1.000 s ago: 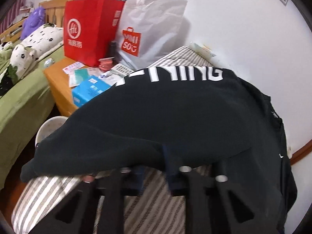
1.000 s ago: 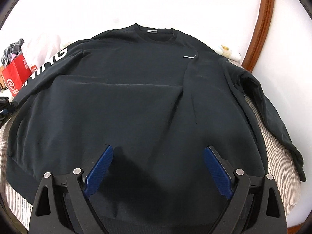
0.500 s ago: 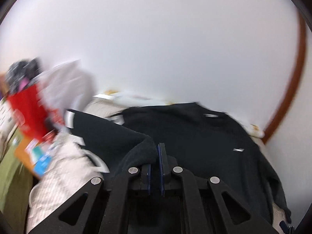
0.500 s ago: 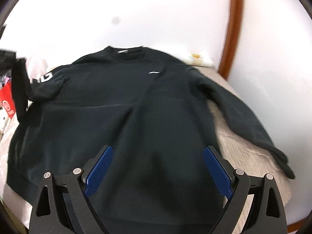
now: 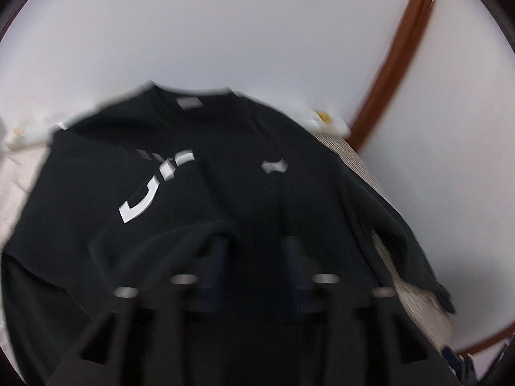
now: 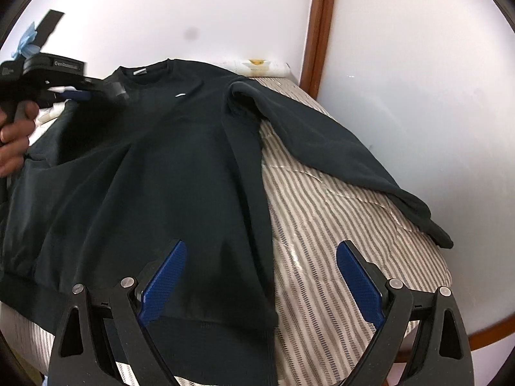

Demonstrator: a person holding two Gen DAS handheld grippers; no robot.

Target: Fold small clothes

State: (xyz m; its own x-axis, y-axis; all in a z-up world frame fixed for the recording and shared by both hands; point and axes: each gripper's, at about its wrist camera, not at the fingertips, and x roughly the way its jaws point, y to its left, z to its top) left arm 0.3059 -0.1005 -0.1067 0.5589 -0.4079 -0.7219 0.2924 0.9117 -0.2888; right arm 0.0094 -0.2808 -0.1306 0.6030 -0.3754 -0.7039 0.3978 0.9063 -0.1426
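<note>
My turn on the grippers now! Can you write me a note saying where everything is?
Left gripper: jaws opening, letting go of the lettered sleeve, now folded across the chest.
Right gripper: open and empty, above the hem.
Black long-sleeved sweatshirt: lies front-up on the striped bed cover.
Done: one sleeve folded in.
Left: the other sleeve is spread out on the cover; fold it in, then fold the body.

A home bedroom is showing here: a striped mattress [image 6: 338, 225] is lying against plain white walls [image 6: 402, 80], brown wooden trim [image 6: 317, 32] is running up the corner, and a sweatshirt [image 6: 161, 177] is lying spread across the bedding.
</note>
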